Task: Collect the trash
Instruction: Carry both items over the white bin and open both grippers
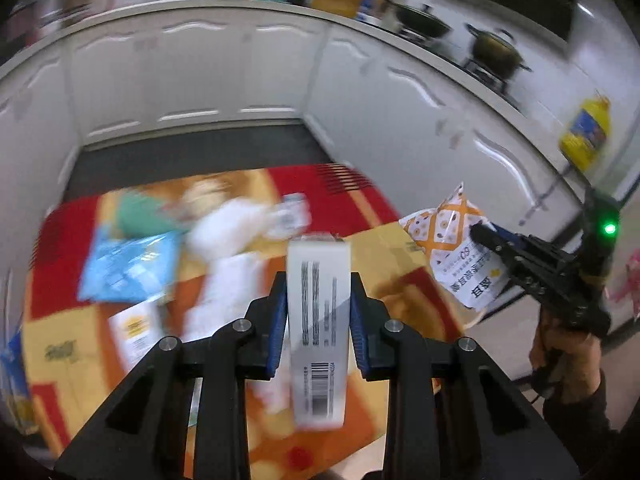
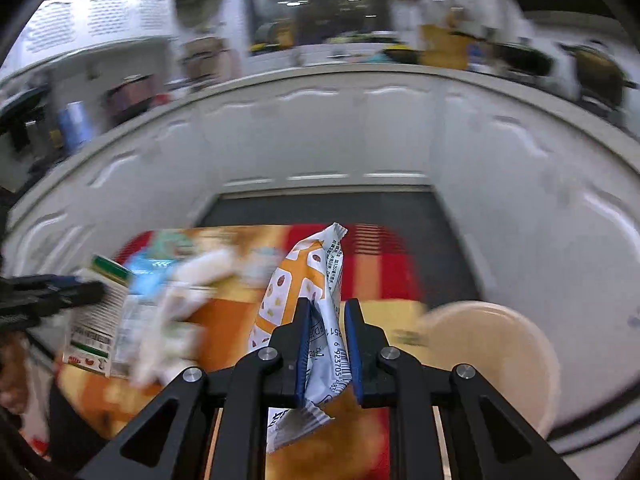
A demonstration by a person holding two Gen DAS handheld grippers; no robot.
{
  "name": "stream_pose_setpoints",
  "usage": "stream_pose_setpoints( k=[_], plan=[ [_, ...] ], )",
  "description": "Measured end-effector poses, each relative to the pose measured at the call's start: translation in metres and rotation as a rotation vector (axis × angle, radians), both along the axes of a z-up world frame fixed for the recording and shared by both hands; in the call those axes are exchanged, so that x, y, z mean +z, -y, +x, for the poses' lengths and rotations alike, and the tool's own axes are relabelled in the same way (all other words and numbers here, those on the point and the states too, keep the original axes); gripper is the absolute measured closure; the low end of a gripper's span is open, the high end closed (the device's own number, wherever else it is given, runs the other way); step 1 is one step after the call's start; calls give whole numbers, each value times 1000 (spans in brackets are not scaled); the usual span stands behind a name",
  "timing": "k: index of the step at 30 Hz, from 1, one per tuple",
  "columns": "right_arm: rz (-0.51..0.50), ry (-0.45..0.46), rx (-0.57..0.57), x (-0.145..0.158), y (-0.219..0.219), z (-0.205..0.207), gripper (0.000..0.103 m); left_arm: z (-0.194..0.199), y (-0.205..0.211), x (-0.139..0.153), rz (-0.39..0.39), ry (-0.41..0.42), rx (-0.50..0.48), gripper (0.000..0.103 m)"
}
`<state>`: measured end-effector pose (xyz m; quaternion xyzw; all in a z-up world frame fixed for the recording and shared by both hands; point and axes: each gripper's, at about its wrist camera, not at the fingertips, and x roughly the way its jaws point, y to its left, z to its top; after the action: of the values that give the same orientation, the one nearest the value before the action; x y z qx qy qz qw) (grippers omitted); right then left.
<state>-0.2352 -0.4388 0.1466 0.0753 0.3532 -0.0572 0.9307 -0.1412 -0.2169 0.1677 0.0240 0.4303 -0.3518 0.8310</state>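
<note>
Between the left gripper's [image 1: 319,304] fingers a white carton [image 1: 318,336] was clamped; the right gripper [image 2: 328,344] pinched a snack wrapper [image 2: 304,300]. Pick-up done; next, carriage to the beige bin [image 2: 500,344] beside the right fingers.

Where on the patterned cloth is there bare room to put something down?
Free: the red-and-orange cloth on its right half, between the orange snack wrapper and the round beige tub. Crowded: the left half, littered with a blue packet, white wrappers and a small carton.

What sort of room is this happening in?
Most likely a home kitchen: white cabinet doors run under a counter, a dark pot sits on a burner, and a yellow cooking-oil jug stands nearby.
</note>
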Motion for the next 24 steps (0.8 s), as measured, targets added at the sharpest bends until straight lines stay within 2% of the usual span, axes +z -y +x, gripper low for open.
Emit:
stream_pose_setpoints(
  k=[5,12,19,24],
  plan=[
    [-34,-49,-167,-20,67,-26,87,-6,81,-4,6,-27,-107,77],
    [-43,-118,-284,-59,126,-44,87,-2,171,-20,18,-69,-181,77],
    [3,-159,-337,-99,161,-44,87,4,228,-48,48,-98,-202,77],
    [15,-187,-357,-122,173,-50,87,8,255,-65,37,-122,-194,77]
  ],
)
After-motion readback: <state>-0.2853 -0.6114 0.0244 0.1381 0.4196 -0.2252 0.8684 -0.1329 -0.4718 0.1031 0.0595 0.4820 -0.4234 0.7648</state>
